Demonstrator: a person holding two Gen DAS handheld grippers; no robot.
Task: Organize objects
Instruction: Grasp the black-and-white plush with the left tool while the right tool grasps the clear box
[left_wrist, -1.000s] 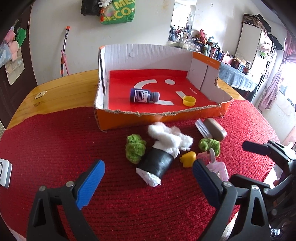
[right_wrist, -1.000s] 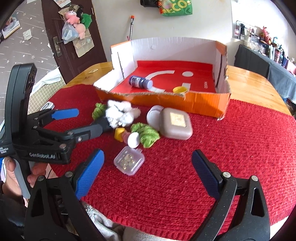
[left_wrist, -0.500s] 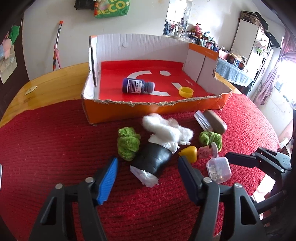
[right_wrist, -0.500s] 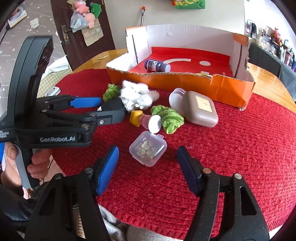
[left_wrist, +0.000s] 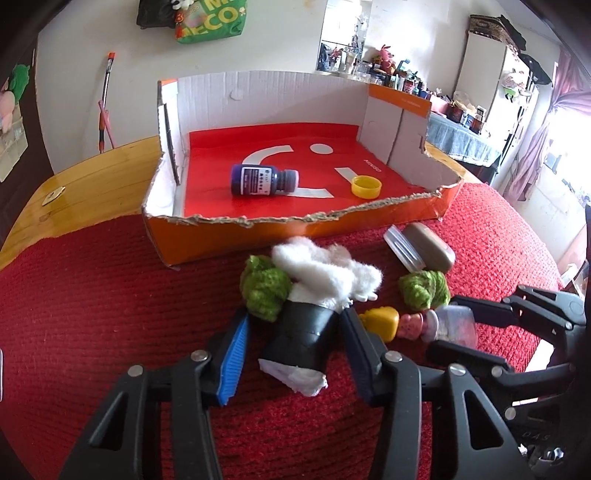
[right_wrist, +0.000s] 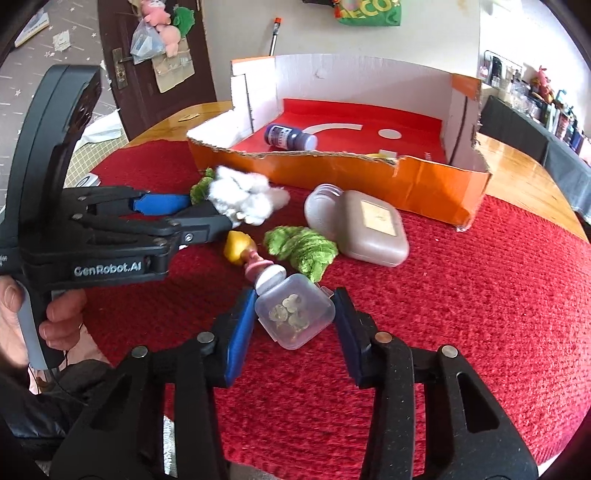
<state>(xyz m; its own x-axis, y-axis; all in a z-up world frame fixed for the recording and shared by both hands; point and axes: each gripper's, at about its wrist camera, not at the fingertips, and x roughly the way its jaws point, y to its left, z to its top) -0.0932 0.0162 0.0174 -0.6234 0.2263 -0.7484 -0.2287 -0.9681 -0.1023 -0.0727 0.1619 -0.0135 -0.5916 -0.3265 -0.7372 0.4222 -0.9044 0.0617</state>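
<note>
blue-padded jaws of the left gripper (left_wrist: 291, 336) are closing around a black cylinder stuffed with white fluffy wadding (left_wrist: 301, 341); the right pad looks to touch its side, while a gap shows at the left pad. a green knitted bundle (left_wrist: 264, 291) lies against the cylinder's left, and a small yellow plastic piece (left_wrist: 380, 321) sits just to its right on the red woven mat (left_wrist: 92, 314).

the right gripper (right_wrist: 295, 321) is closing on a small clear plastic box of pale round pieces (right_wrist: 293, 312), which lies between its pads; both pads seem to meet the box's corners, though i cannot tell how firmly. a pink and white bottle-shaped toy (right_wrist: 264, 271) touches the box's far edge, a second green knitted bundle (right_wrist: 303, 251) lies beyond, and a taupe hard case (right_wrist: 373, 230) rests behind that.

further off, the torn orange cardboard box with a red floor (left_wrist: 221, 236) holds a dark blue bottle on its side (left_wrist: 258, 179) and a yellow cap (left_wrist: 365, 186).
</note>
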